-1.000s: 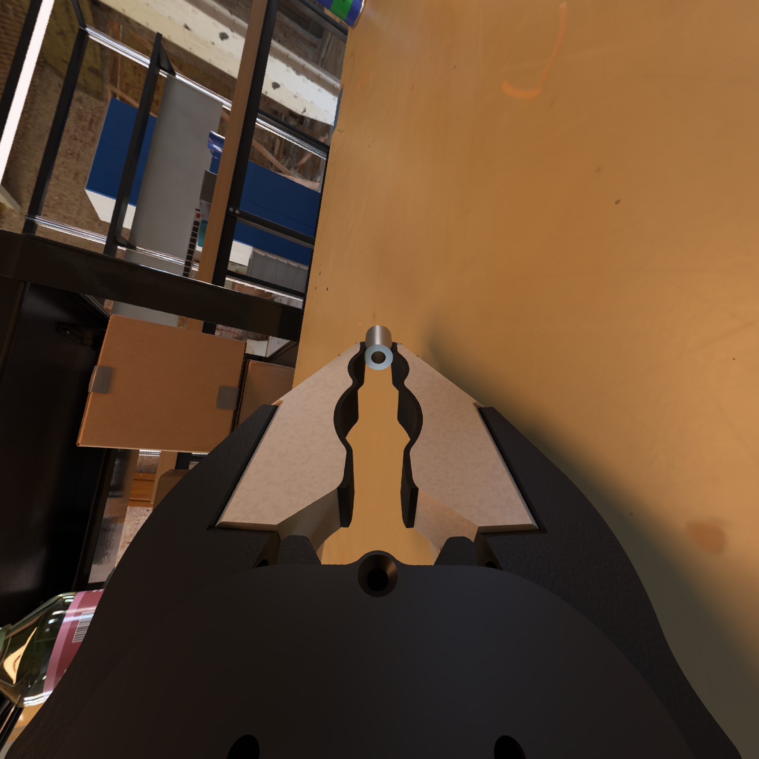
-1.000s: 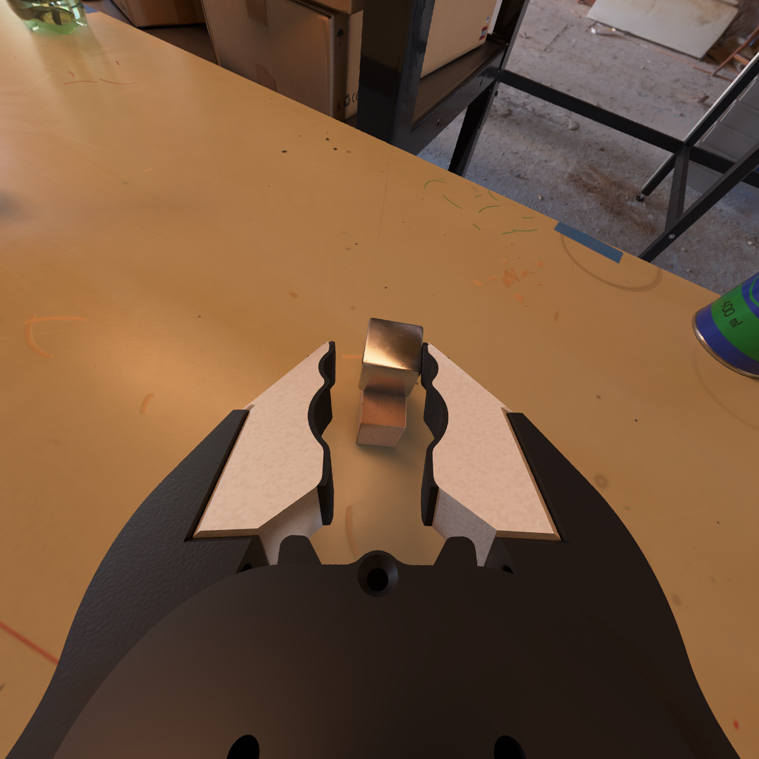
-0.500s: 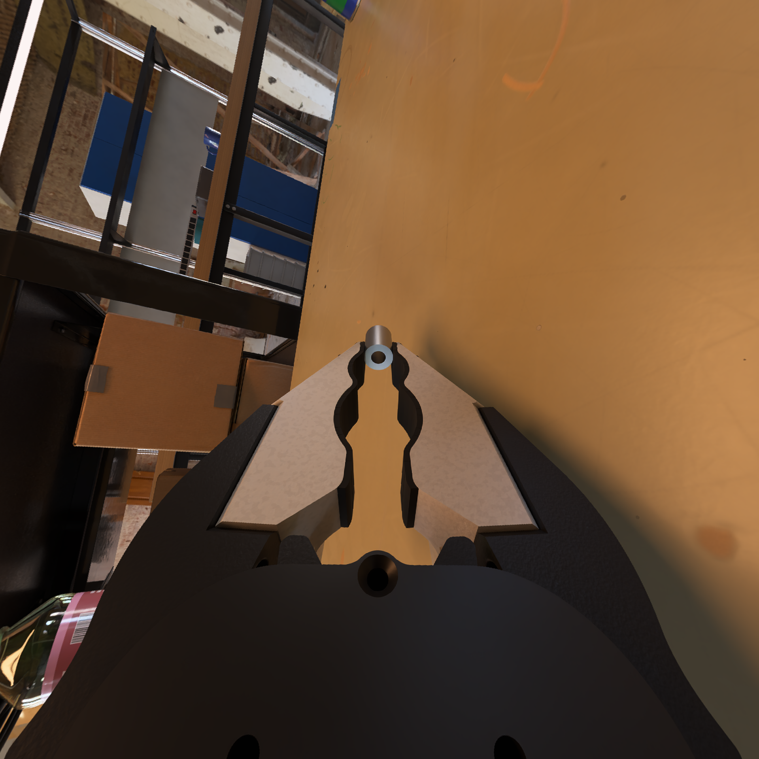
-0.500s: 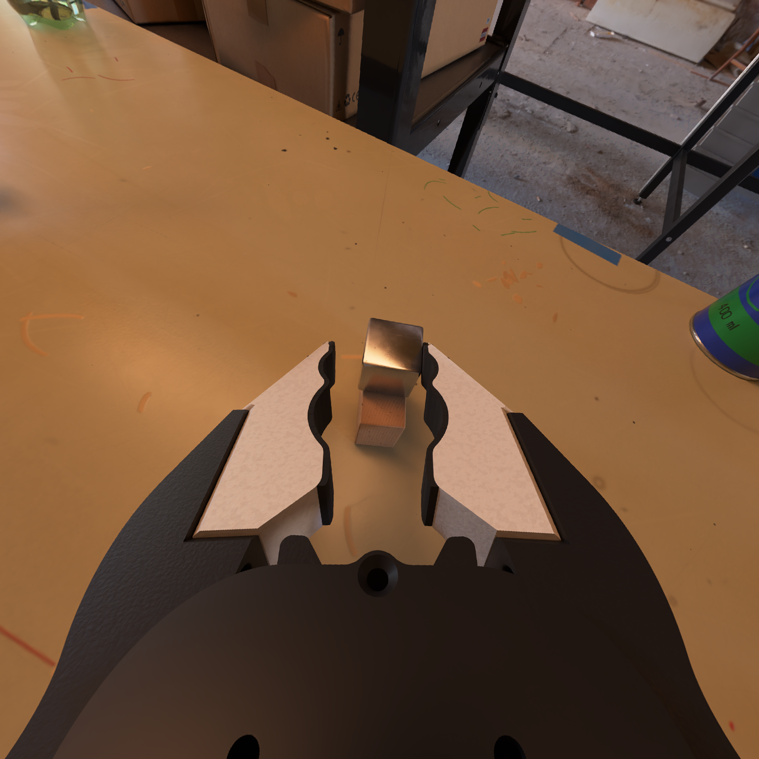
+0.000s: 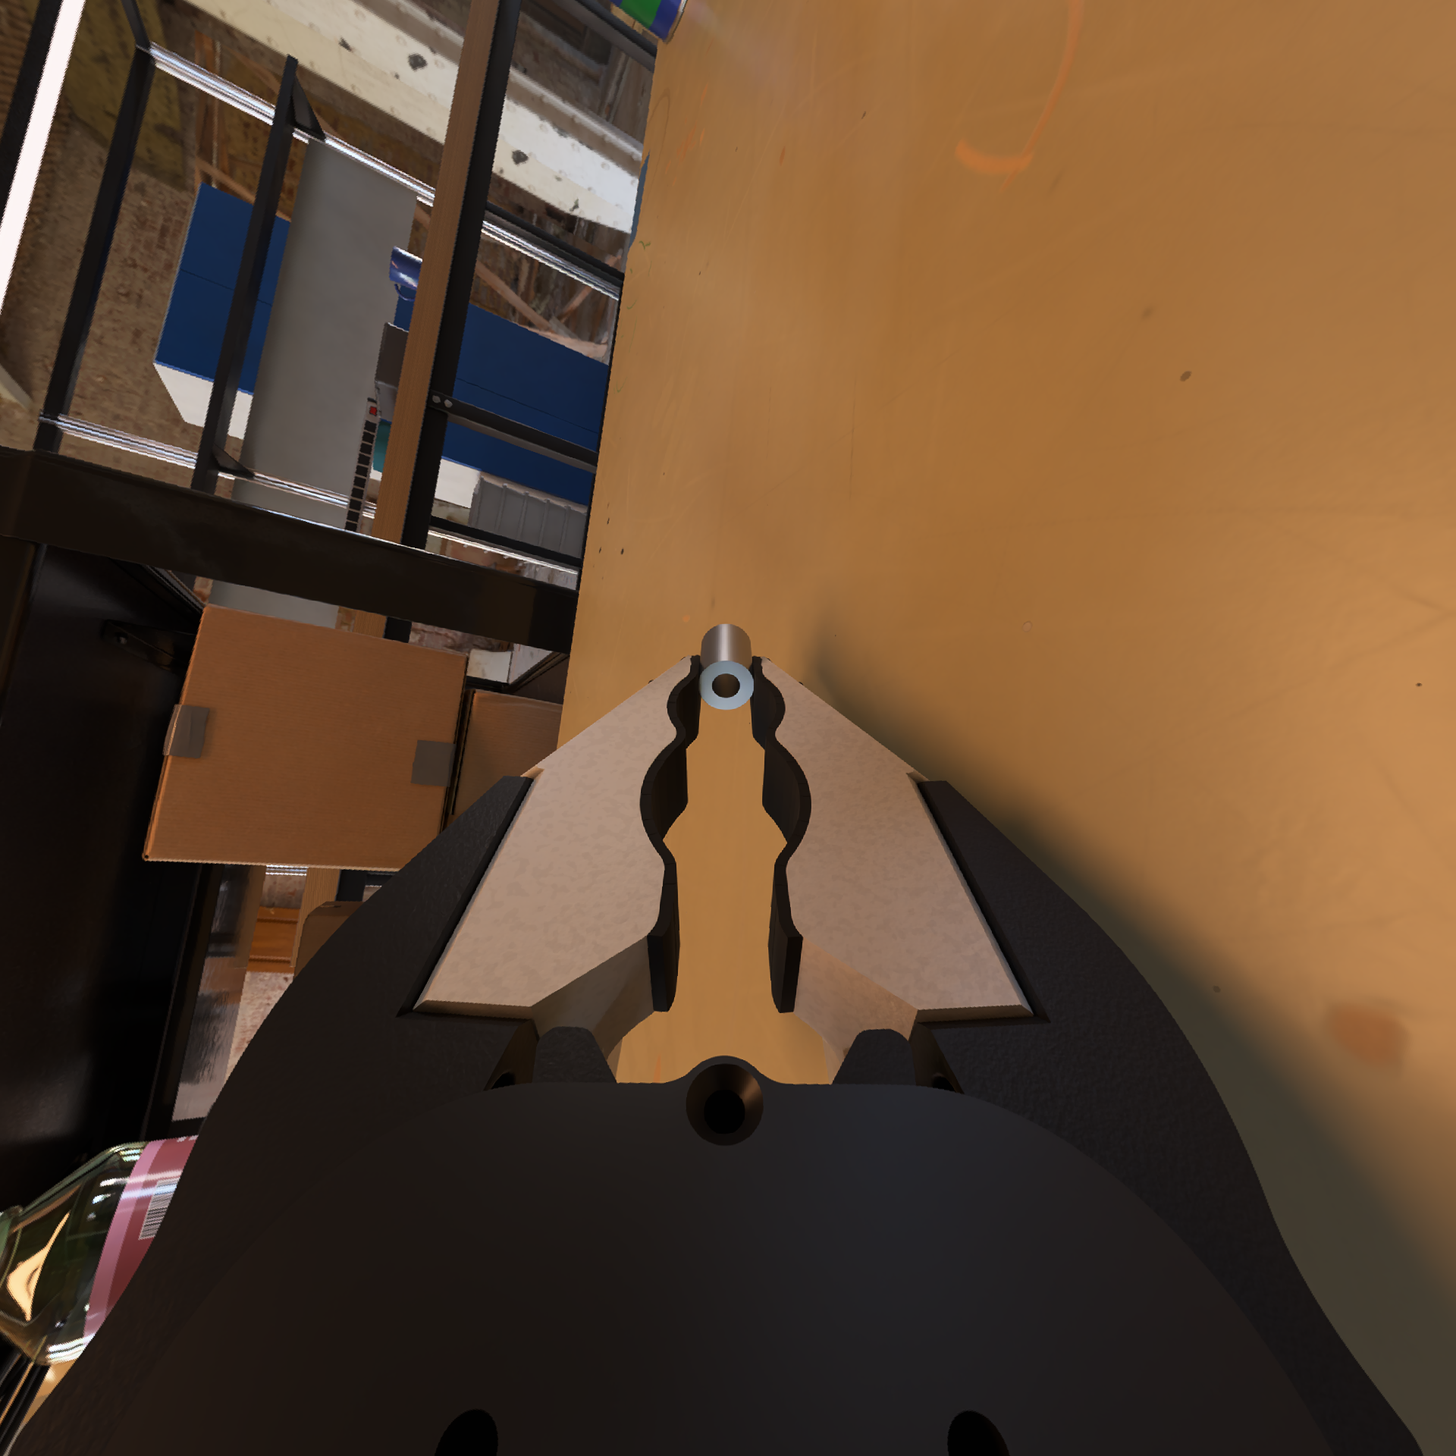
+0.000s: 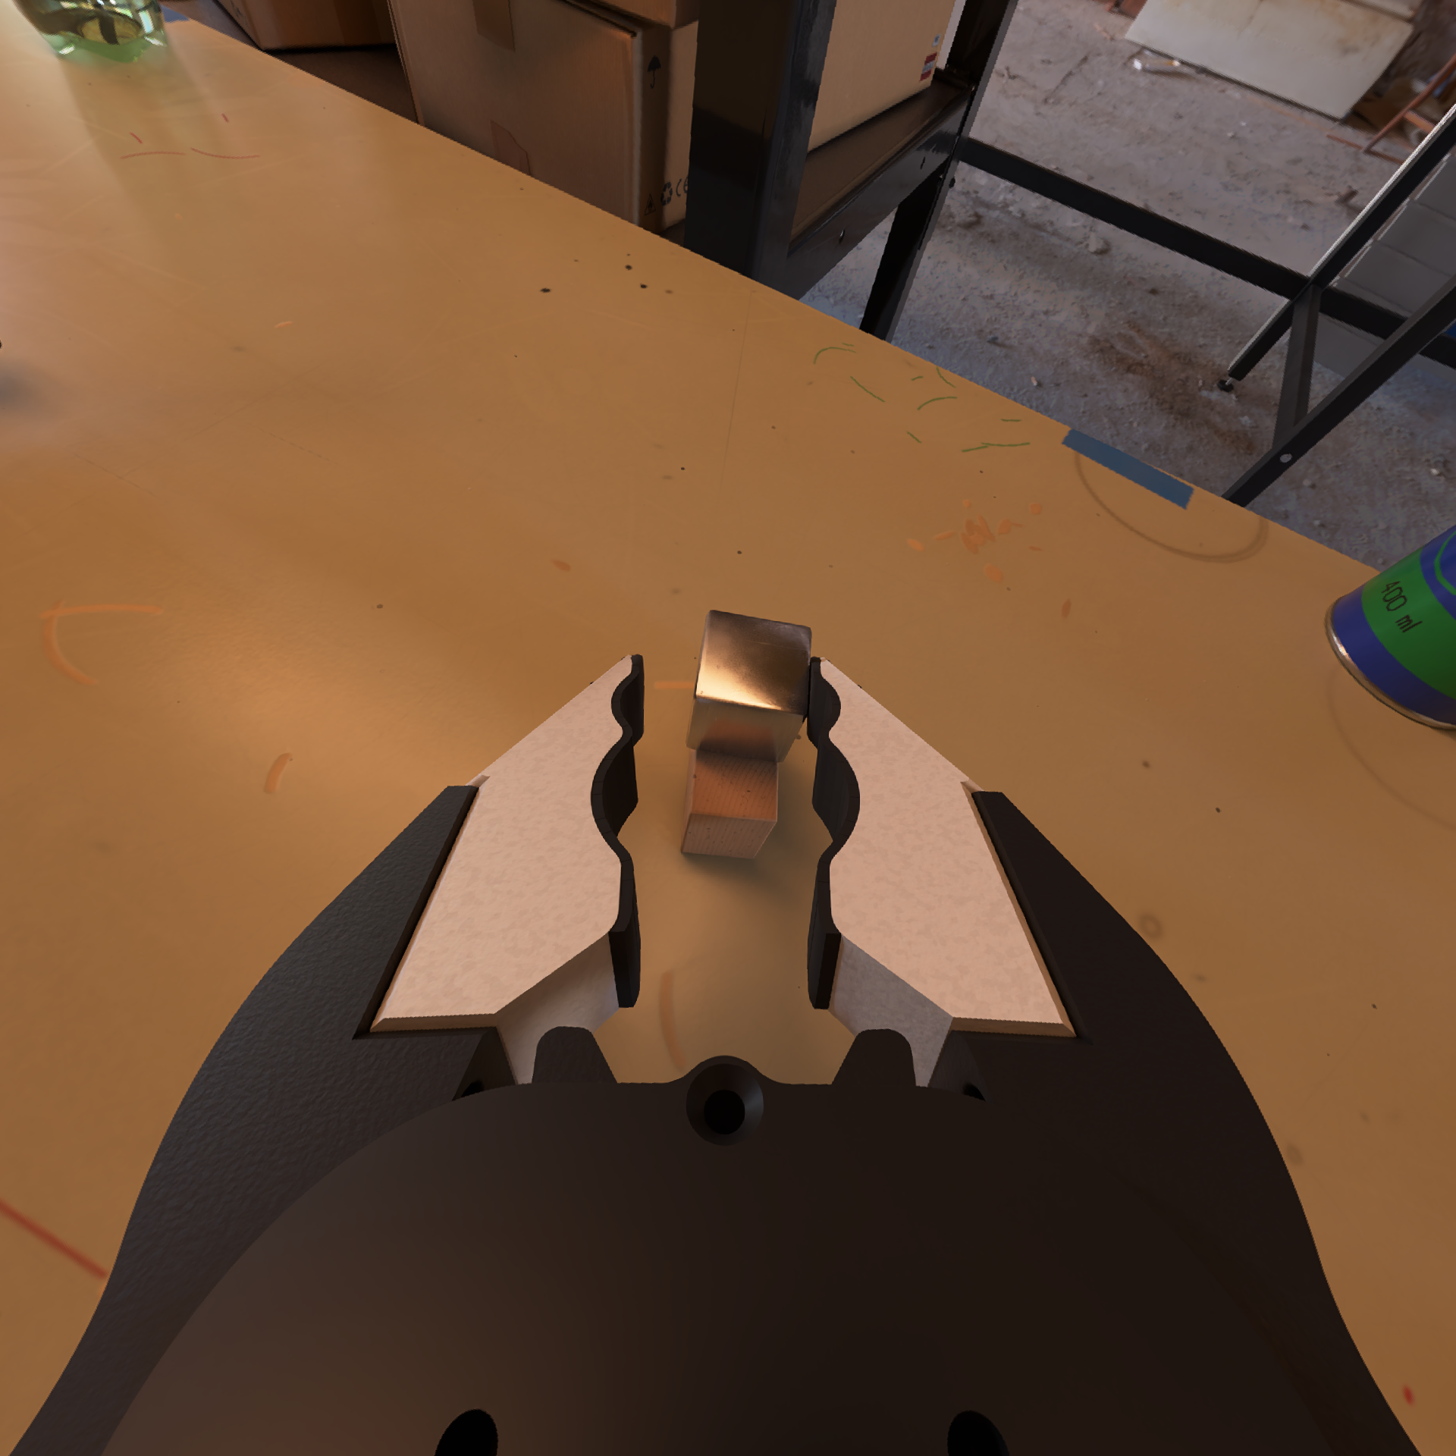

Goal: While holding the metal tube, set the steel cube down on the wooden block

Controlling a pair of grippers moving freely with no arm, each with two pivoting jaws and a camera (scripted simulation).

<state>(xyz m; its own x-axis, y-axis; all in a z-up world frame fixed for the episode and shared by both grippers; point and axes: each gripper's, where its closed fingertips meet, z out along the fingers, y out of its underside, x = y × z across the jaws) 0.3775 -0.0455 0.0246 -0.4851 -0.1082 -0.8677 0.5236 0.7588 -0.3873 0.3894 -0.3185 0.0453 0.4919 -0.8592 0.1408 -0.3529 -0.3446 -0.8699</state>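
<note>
In the left wrist view my left gripper (image 5: pixel 726 685) is shut on the small metal tube (image 5: pixel 726 648). The tube is pinched at the fingertips, its open end facing the camera, beside the table's edge. In the right wrist view the shiny steel cube (image 6: pixel 748 670) rests on top of the small wooden block (image 6: pixel 729 811), which stands on the table (image 6: pixel 394 394). My right gripper (image 6: pixel 726 664) is open around them. The cube lies close against the right fingertip (image 6: pixel 819 693), with a clear gap to the left one.
A green and blue can (image 6: pixel 1402 630) stands at the table's right edge. A glass bottle (image 6: pixel 102 24) is at the far left corner and also shows in the left wrist view (image 5: pixel 71 1245). Cardboard boxes (image 6: pixel 551 94) and a black shelf frame (image 6: pixel 748 157) stand beyond the table.
The left gripper has drifted very slightly with the tube still held. The right gripper, cube and block look unchanged.
</note>
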